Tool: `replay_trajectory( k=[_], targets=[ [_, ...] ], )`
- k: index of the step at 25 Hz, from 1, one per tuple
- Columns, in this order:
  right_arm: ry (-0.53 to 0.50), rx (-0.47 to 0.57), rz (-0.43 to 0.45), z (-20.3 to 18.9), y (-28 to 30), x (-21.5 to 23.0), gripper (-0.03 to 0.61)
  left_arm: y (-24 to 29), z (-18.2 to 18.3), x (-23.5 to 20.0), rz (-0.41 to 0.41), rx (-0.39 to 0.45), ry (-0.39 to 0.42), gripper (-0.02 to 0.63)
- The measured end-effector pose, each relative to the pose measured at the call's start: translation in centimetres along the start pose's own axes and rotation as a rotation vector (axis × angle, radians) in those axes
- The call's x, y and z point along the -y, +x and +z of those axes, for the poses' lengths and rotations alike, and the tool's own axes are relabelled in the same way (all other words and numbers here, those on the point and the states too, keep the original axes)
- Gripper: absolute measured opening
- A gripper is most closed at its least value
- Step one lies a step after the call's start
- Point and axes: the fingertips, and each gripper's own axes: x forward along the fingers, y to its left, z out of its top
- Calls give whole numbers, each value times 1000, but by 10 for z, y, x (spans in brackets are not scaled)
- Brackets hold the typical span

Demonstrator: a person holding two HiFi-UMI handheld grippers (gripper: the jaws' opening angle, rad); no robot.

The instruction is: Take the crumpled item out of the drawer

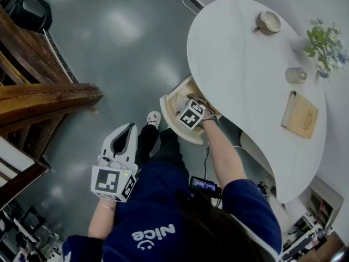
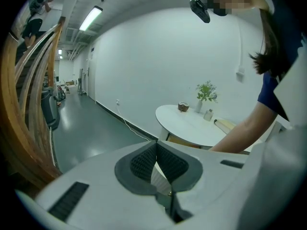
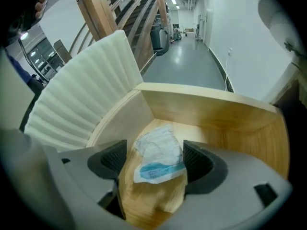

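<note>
The crumpled item (image 3: 157, 151), a white wrapper with a blue printed band, lies on the wooden floor of the open drawer (image 3: 211, 111). My right gripper (image 3: 156, 161) points steeply down into the drawer, open, with its dark pads on either side of the wrapper and not pressing on it. In the head view, the right gripper (image 1: 192, 113) reaches into the drawer (image 1: 173, 100) under the white table's edge, and the wrapper is hidden. My left gripper (image 1: 126, 131) hangs apart at the left over the floor, its pads (image 2: 144, 163) meeting with nothing between them.
The drawer's ribbed white front (image 3: 81, 99) stands to the left of the jaws. On the white oval table (image 1: 234, 64) are a cup (image 1: 269, 22), a small jar (image 1: 295, 75), a plant (image 1: 323, 41) and a book (image 1: 300, 114). A wooden stair railing (image 1: 43, 94) runs along the left.
</note>
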Motion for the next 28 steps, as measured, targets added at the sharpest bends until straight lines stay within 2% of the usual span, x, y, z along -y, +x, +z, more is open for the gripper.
replay_trajectory(
  k=[10,15,18,24,28],
  targets=[
    [-66,-97,26,-19,27,8,370,-2,-24,-11,36,-59,-14,3],
    [-68,-83,30,-17,31,9,367,-5,-32,-17,53,-70,-30,5],
    [-74,-76,35,-15,30,7,339,-6,-35,-17,55,-76,-32,4],
    [-84,-62,16,-10,29,2,206,-4,-37,-14,45,-79,-39,4],
    [-69,-58,3,-9,27,2,160,-3,-39,-13,41,-88,-32,4]
  ],
)
